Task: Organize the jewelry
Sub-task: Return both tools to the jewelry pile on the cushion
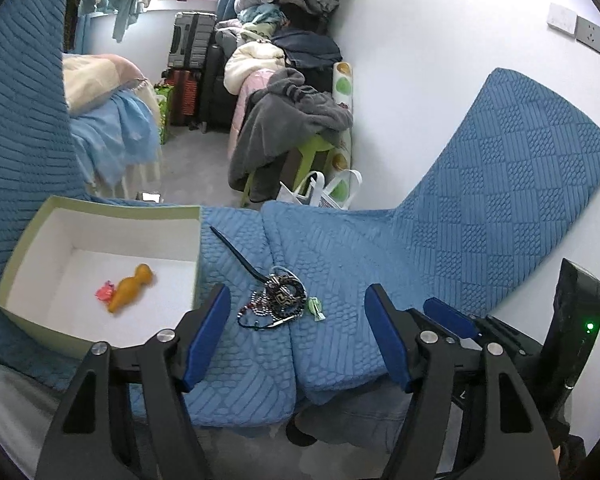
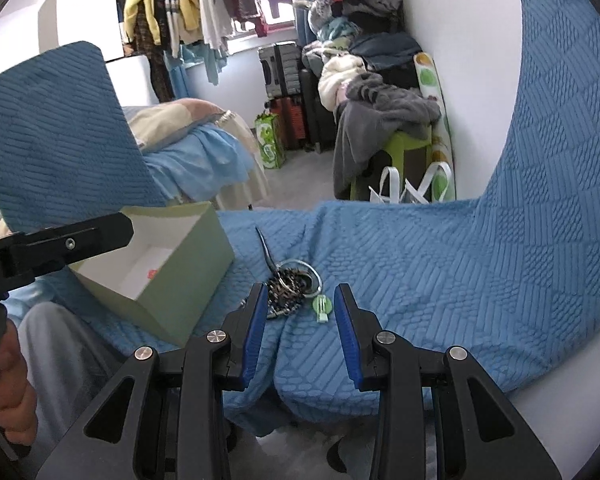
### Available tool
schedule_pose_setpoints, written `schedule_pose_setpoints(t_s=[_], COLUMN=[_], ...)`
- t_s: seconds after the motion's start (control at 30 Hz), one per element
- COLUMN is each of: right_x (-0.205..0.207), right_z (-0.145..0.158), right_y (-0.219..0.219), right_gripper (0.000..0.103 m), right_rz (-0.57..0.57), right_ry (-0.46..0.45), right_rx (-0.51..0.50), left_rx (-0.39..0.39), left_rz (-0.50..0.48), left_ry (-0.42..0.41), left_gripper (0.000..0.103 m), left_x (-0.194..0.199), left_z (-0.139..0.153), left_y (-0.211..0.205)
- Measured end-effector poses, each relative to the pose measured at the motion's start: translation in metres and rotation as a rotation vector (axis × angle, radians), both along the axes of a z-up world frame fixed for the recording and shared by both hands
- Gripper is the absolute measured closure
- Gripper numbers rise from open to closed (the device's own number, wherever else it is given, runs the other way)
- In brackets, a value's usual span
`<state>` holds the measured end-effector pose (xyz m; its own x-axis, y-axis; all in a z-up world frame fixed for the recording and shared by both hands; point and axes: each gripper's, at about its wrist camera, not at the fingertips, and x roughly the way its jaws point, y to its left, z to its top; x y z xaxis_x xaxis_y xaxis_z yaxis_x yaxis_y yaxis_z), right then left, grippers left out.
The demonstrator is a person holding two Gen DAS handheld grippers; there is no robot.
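Note:
A tangled pile of jewelry [image 1: 278, 298] with beads, bangles and a dark hair stick [image 1: 236, 254] lies on the blue sofa seat [image 1: 340, 248]. A small green piece [image 1: 315, 308] lies just right of it. A pale green box [image 1: 24, 240] on the left holds an orange piece [image 1: 131, 287] and a pink piece [image 1: 105, 291]. My left gripper [image 1: 298, 300] is open and empty above the pile. My right gripper [image 2: 300, 300] is open and empty, its fingers either side of the green piece [image 2: 322, 305], with the pile [image 2: 290, 286] just beyond. The box [image 2: 180, 280] stands to its left.
The sofa back [image 1: 520, 184] rises on the right and an armrest [image 2: 60, 136] on the left. Behind are a bed [image 1: 112, 128], suitcases [image 1: 192, 52], a clothes-heaped green stool [image 1: 300, 120] and a white bag [image 1: 324, 192]. The left gripper's body [image 2: 60, 244] reaches in over the box.

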<state>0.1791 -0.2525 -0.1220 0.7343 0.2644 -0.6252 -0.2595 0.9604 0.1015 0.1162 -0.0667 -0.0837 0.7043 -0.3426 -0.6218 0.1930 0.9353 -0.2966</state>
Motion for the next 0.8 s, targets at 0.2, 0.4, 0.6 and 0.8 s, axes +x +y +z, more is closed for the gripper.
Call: schedule_pose_setpoints(t_s=[0.2,0.4,0.6,0.8], right_x=[0.011,0.036,0.064,0.095], right_z=[-0.018,-0.039,-0.061,-0.083], right_y=[-0.010,-0.014,-0.017,-0.011], right_gripper=[0.071,0.076,0.079,0.080], right_rz=[0.002,0.021,0.045,0.077], right_ry=[0.029,0.109,0.198,0.266], right_rx=[0.024,0.072,0.093,0.067], left_rx=[0.003,0.009,0.042,0.076], left_rz=[-0.020,-0.045,-0.075,-0.086], left_ry=[0.048,0.129,0.183,0.224], left_gripper=[0.044,0.056,0.059,0.069], left_x=[0.017,0.036,0.051,0.067], left_z=[-0.023,-0.056,-0.083,-0.109], left_y=[-0.014,-0.023,-0.036,-0.044])
